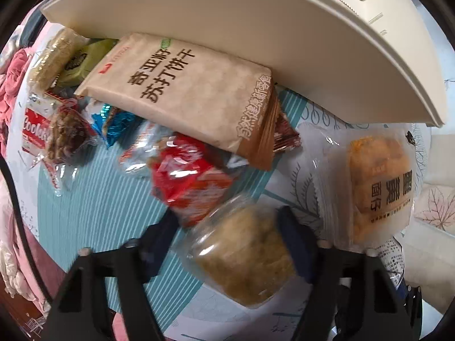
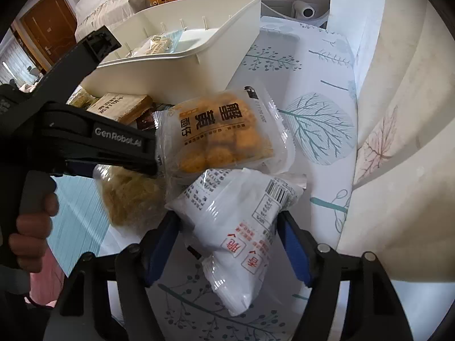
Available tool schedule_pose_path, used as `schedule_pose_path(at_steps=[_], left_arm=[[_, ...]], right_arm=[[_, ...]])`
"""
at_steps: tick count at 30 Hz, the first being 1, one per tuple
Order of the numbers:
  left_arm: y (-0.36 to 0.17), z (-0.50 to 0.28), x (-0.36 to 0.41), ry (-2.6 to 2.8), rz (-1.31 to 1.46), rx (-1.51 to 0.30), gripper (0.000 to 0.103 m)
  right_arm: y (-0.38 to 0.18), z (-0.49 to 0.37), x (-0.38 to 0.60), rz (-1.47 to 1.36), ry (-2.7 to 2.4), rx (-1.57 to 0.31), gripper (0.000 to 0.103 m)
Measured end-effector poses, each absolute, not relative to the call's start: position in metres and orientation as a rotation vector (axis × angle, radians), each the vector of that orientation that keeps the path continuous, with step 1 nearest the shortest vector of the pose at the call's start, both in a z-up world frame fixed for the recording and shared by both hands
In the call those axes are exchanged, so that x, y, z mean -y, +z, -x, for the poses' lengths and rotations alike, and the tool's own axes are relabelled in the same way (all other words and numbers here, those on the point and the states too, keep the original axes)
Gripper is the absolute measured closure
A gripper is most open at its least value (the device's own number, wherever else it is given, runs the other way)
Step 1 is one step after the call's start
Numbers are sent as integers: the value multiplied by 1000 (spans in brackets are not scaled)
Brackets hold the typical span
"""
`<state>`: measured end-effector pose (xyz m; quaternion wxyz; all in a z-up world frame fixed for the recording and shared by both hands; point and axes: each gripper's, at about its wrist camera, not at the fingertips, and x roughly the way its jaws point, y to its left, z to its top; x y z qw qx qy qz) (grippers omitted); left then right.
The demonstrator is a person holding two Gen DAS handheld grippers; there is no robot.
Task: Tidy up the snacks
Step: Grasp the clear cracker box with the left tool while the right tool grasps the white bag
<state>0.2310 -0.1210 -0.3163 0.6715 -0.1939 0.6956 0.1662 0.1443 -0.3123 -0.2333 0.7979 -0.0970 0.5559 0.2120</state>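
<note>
L wrist: left gripper (image 1: 224,227) points down at the tablecloth (image 1: 93,199), jaws partly open astride a clear-wrapped tan snack (image 1: 241,253); right pad touching, left pad apart.

R wrist: right gripper (image 2: 227,244) jaws about half open, flanking a white packet (image 2: 239,227); grip can't be told. Bin (image 2: 184,68) behind.

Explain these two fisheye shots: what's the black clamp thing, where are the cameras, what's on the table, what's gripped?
No robot: a person holds a trigger-handled two-finger gripper in each hand, with a camera on each looking along its fingers.

Left wrist view: the left gripper straddles a clear pack of golden crumbly snack; contact is blurred. Beyond lie a brown paper cracker pack, a red wrapper and the cream bin.

Right wrist view: the right gripper straddles a white pouch; its pads look close, grip unclear. An orange snack pack lies behind on the leaf-print cloth.
</note>
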Motion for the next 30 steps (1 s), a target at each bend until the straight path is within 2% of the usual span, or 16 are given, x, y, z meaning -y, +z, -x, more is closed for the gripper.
schedule_pose_path(at_steps=[4, 12, 15, 17, 18, 19, 20, 22, 30], left_arm=[[-312, -227, 116, 381, 449, -1555, 80], [-313, -209, 95, 326, 581, -1549, 81], [-309, -202, 90, 293, 592, -1525, 68], [-303, -192, 90, 278, 592, -1505, 53], [-301, -190, 89, 270, 587, -1499, 38], [-298, -188, 88, 262, 589, -1488, 32], [-296, -186, 88, 252, 591, -1481, 30], [-293, -182, 94, 235, 587, -1484, 20], [-309, -187, 138, 172, 521, -1577, 8]], right_arm=[[-233, -145, 313, 197, 454, -1201, 37], [-229, -139, 311, 185, 445, -1210, 40], [-226, -136, 312, 184, 433, -1204, 40], [-223, -135, 315, 170, 425, -1202, 40], [-222, -135, 316, 160, 419, -1200, 40], [-221, -135, 318, 153, 414, -1198, 40], [-220, -135, 320, 144, 407, -1197, 40], [-218, -133, 323, 130, 396, -1193, 40], [-212, -125, 336, 100, 371, -1167, 40]])
